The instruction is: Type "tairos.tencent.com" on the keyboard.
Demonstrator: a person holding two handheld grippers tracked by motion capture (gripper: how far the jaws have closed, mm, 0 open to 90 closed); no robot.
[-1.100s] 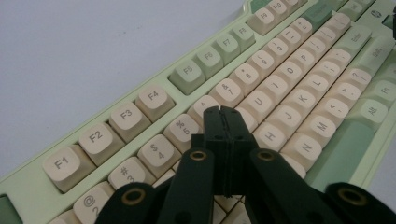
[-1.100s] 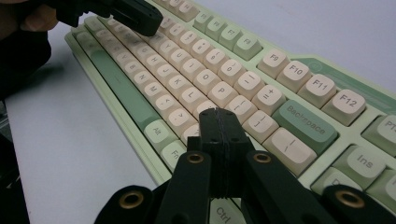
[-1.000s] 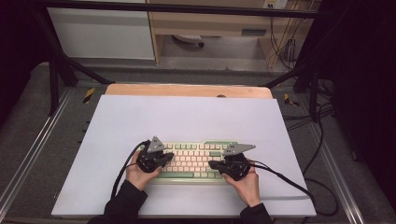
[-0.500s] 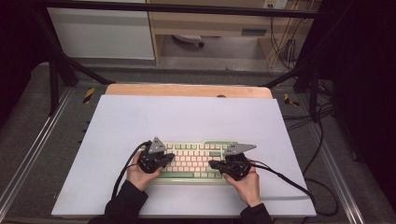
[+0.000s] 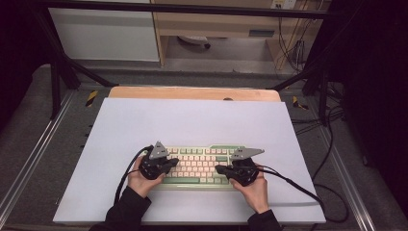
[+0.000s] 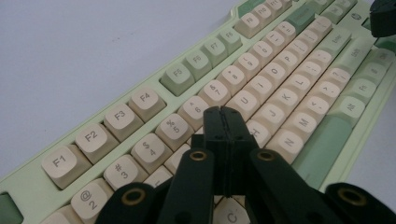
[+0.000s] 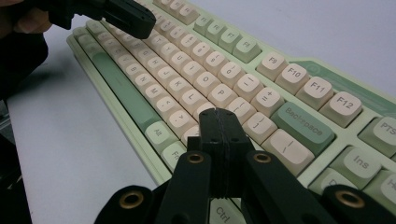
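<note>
Seen from above, we hold both grippers over a keyboard (image 5: 199, 166) lying lengthwise across the near part of the white mat (image 5: 192, 120): left gripper (image 5: 174, 163) over its left half, right gripper (image 5: 219, 169) over its right. Looking along the left gripper (image 6: 223, 112), we see jaws pressed together, empty, above the middle letter keys. Along the right gripper (image 7: 217, 114), jaws likewise closed, empty, near Backspace (image 7: 301, 123).
</note>
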